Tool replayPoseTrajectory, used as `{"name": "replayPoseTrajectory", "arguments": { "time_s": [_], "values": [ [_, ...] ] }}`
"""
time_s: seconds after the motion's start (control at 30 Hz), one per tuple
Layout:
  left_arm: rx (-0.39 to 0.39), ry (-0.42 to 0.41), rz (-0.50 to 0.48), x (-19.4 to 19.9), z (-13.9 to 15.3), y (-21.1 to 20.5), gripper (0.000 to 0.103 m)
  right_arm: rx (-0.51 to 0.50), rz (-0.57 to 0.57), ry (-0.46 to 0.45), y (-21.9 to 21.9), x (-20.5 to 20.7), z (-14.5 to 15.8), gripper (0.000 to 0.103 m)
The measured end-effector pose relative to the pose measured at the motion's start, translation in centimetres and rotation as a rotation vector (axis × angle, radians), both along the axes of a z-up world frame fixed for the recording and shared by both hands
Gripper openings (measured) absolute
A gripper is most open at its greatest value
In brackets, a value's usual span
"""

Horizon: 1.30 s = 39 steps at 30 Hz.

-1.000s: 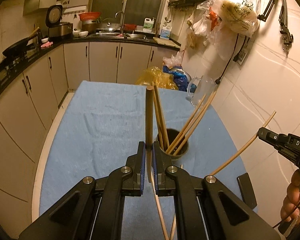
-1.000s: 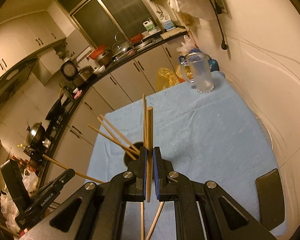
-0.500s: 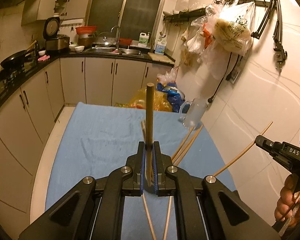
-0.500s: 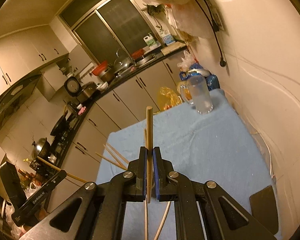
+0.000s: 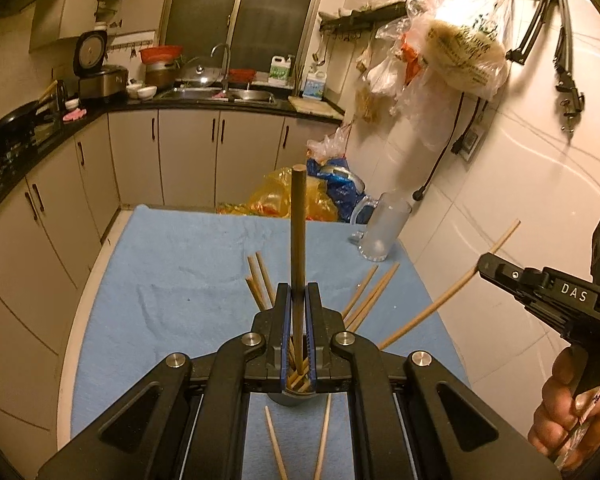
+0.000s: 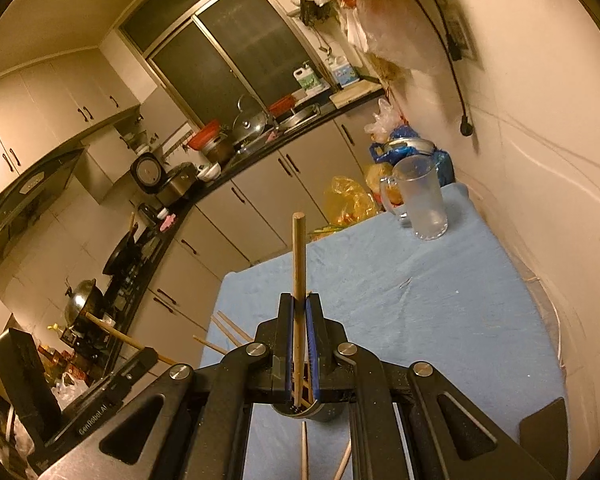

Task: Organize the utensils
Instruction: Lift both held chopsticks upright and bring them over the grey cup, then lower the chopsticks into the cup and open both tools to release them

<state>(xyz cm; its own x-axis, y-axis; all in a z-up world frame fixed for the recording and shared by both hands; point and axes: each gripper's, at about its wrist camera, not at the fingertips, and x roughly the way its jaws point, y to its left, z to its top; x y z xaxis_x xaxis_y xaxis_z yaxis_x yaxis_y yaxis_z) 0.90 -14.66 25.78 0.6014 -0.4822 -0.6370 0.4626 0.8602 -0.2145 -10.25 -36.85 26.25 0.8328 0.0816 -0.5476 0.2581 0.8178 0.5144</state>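
My left gripper (image 5: 299, 294) is shut on a dark brown chopstick (image 5: 299, 232) that stands up from its jaws. Beneath it, mostly hidden, sits a dark cup (image 5: 296, 396) with several chopsticks (image 5: 370, 292) fanning out. At the right, my right gripper (image 5: 485, 267), held by a hand (image 5: 568, 400), is shut on a pale chopstick (image 5: 440, 306). In the right wrist view, my right gripper (image 6: 299, 302) clamps that pale chopstick (image 6: 299, 256) above the cup (image 6: 300, 410). The left gripper (image 6: 150, 354) with its chopstick (image 6: 112, 332) shows at the lower left.
A blue cloth (image 5: 180, 264) covers the table. A glass mug (image 5: 384, 228) stands at its far right corner by the wall. Two loose chopsticks (image 5: 274, 444) lie on the cloth near the cup. Plastic bags (image 5: 292, 196) sit behind the table; cabinets line the left.
Both grippers rose and drew back, each still shut on its chopstick. The cup slid from ahead of the fingertips to beneath the jaws in both views.
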Motion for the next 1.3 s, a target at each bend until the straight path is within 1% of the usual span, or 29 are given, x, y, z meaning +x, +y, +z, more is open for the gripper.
{"name": "replayPoseTrajectory", "arguments": {
  "time_s": [0.17,0.27,0.4,0.57,0.77,0.97,1.3],
  "values": [
    [0.021,0.035,0.000,0.8,-2.1,-0.9,0.006,-0.008,0.016,0.036,0.4,1.9,-1.8,0.006],
    [0.043,0.040,-0.006,0.9,-3.1,-1.4,0.006,-0.013,0.036,0.057,0.9,2.7,-3.1,0.006],
    [0.075,0.045,-0.015,0.9,-4.4,-2.0,0.006,-0.035,0.065,0.091,2.2,3.5,-4.6,0.006],
    [0.103,0.077,-0.012,1.3,-6.3,-2.1,0.006,-0.037,0.091,0.126,3.3,4.2,-6.7,0.006],
    [0.100,0.102,0.003,2.0,-7.6,-1.5,0.006,-0.018,0.096,0.168,3.1,4.8,-8.6,0.006],
    [0.087,0.114,0.005,2.5,-8.3,-1.2,0.006,-0.007,0.099,0.195,2.9,5.3,-9.4,0.006],
    [0.079,0.122,0.007,3.2,-8.6,-1.1,0.006,0.009,0.124,0.206,2.8,5.9,-9.7,0.008]
  ]
}}
